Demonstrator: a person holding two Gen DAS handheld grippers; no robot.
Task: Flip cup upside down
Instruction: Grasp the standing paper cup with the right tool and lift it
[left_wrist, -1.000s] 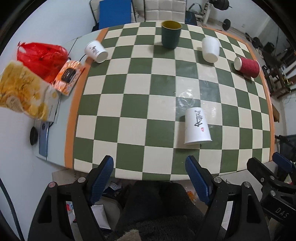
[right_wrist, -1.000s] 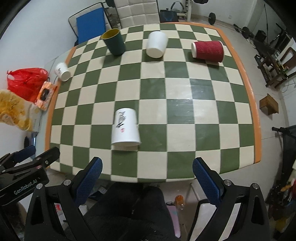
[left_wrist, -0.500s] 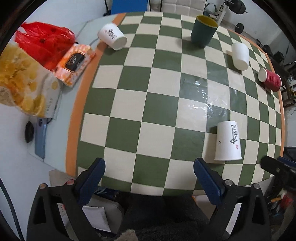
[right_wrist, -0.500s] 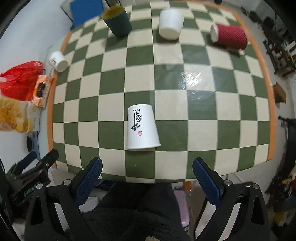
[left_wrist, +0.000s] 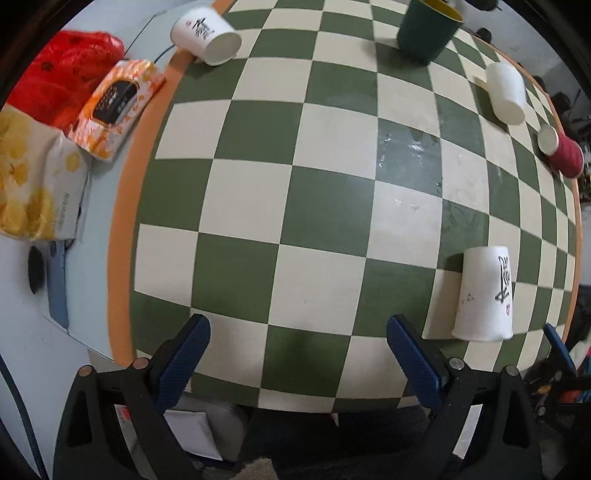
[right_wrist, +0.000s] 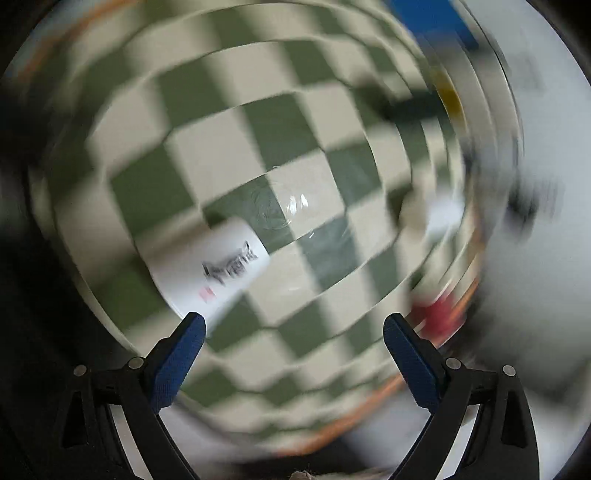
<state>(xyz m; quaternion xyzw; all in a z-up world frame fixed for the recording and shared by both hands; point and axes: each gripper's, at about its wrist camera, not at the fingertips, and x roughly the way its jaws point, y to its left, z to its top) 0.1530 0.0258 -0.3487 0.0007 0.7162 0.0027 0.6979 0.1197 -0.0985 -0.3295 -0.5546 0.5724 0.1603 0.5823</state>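
My right view has gone to a spinning blur since half a second ago: I'm rolling the right tongs (right_wrist: 293, 328), spread wide and empty. Printed cup (right_wrist: 207, 269) sits at eleven o'clock; left tongs (left_wrist: 297, 332) gape empty too. Grasp comes next, I judge.
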